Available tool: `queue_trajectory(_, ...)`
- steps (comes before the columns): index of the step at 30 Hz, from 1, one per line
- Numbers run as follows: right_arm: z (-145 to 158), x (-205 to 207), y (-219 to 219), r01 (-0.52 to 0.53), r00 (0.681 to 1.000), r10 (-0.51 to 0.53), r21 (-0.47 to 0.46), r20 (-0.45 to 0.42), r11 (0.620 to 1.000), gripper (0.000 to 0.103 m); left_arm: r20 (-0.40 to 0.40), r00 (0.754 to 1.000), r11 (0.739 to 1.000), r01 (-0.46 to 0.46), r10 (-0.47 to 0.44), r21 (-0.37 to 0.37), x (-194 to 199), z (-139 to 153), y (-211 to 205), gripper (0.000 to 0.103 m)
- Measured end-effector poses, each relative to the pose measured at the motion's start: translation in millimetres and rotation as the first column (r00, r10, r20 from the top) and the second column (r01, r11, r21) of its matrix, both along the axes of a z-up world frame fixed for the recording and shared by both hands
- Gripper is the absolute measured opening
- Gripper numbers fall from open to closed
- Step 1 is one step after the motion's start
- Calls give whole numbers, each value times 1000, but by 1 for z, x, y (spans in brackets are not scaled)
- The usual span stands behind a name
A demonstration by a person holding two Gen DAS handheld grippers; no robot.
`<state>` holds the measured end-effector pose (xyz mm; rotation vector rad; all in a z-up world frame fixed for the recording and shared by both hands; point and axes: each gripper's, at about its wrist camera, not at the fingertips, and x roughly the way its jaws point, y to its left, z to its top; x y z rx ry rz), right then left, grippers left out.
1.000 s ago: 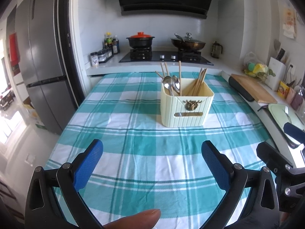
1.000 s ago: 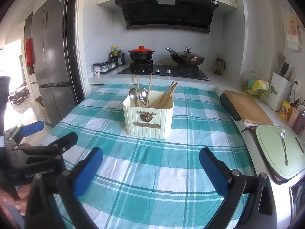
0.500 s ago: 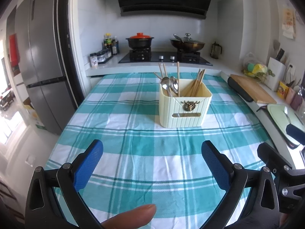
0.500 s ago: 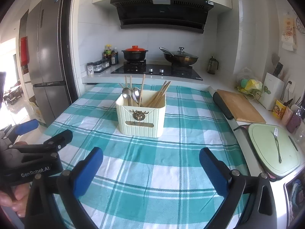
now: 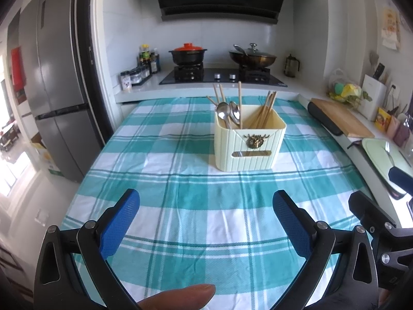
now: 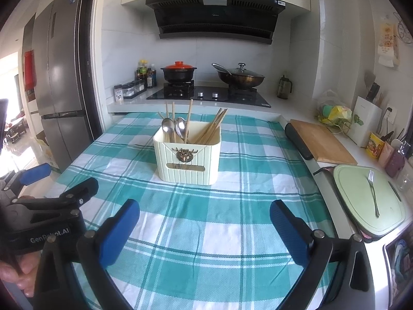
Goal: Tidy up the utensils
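Note:
A cream ribbed utensil holder [image 5: 249,144] stands on the teal plaid tablecloth [image 5: 180,180], also seen in the right wrist view [image 6: 187,160]. Two steel spoons [image 5: 228,112] and several wooden chopsticks [image 5: 265,108] stand in it. My left gripper [image 5: 206,219] is open and empty, held above the cloth short of the holder. My right gripper [image 6: 205,228] is open and empty, likewise short of the holder. A fork [image 6: 373,188] lies on a pale green tray [image 6: 361,206] at the right.
A wooden cutting board [image 6: 322,140] lies on the right counter. The stove holds a red-lidded pot [image 6: 179,72] and a wok [image 6: 240,77]. A steel fridge [image 5: 56,90] stands at the left. The left gripper's body [image 6: 46,214] shows at the right view's left edge.
Both grippers have drawn back and risen a little; the holder looks slightly farther and lower in both views. Both stay open and empty.

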<state>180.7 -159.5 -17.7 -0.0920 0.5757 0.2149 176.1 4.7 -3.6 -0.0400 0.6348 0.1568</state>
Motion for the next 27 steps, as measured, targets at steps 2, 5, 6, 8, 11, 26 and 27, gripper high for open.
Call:
queue_trajectory(2, -1, 0, 1, 2, 1000, -2, -5, -1, 1000, 103, 0, 1000, 1000, 4, -4, 1, 1, -2, -1, 103)
queue_trajectory(5, -2, 1, 1, 2, 1000, -2, -5, -8, 1000, 103, 0, 1000, 1000, 6, -6, 1, 1, -3, -3, 103)
queue_trajectory(6, -2, 1, 1, 2, 1000, -2, -7, -8, 1000, 103, 0, 1000, 1000, 6, -6, 1, 1, -3, -3, 103)
queue_trajectory(8, -2, 1, 1, 2, 1000, -2, -7, -7, 1000, 103, -1, 1000, 1000, 6, -6, 0, 1, -3, -3, 103)
queue_trajectory(11, -2, 1, 1, 3, 1000, -3, -8, -6, 1000, 103, -4, 1000, 1000, 10, -10, -2, 1, -5, -4, 103)
queue_trajectory(26, -2, 0, -1, 6, 1000, -6, -12, -15, 1000, 103, 1, 1000, 1000, 6, -6, 9, 1, -5, -6, 102)
queue_trajectory(27, -3, 0, -1, 7, 1000, -7, -11, -14, 1000, 103, 1, 1000, 1000, 9, -9, 14, 1, -5, -7, 102)
